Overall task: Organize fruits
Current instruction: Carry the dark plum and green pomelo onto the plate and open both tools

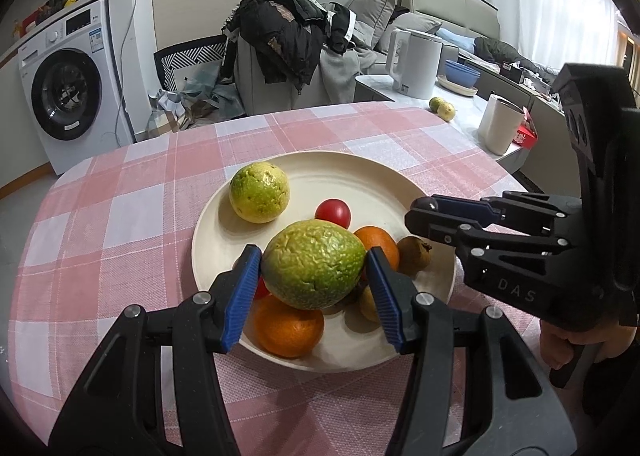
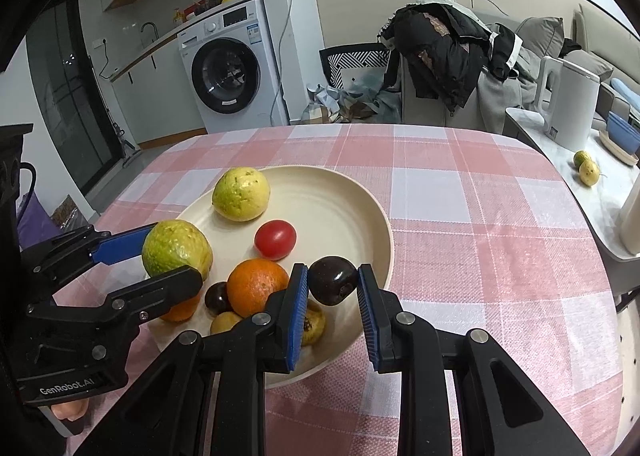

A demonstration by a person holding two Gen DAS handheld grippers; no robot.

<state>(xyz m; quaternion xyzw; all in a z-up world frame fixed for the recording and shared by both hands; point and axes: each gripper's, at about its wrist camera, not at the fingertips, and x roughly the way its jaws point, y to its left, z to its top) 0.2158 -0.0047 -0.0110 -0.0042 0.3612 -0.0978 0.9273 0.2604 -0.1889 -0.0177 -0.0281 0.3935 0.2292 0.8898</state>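
A cream plate point(image 1: 352, 176) point(image 2: 348, 208) on the pink checked tablecloth holds several fruits. My left gripper point(image 1: 314, 272) is shut on a green wrinkled guava point(image 1: 314, 270) point(image 2: 176, 248), held just above the plate's near side. My right gripper point(image 2: 333, 282) is shut on a dark purple passion fruit point(image 2: 333, 280) over the plate's right rim; it appears in the left wrist view point(image 1: 424, 216). On the plate lie a yellow-green guava point(image 1: 259, 192) point(image 2: 241, 194), a red tomato point(image 1: 333, 213) point(image 2: 275, 239), oranges point(image 1: 288, 326) point(image 2: 256, 292), a kiwi point(image 1: 414, 254) and another dark fruit point(image 2: 216, 298).
A white side table to the right carries a white kettle point(image 1: 416, 64) point(image 2: 570, 104), a blue bowl point(image 1: 462, 74), two small guavas point(image 1: 442, 108) point(image 2: 586, 168) and a white cup point(image 1: 500, 128). A clothes-draped chair point(image 1: 280, 56) and a washing machine point(image 1: 68, 88) stand beyond the table.
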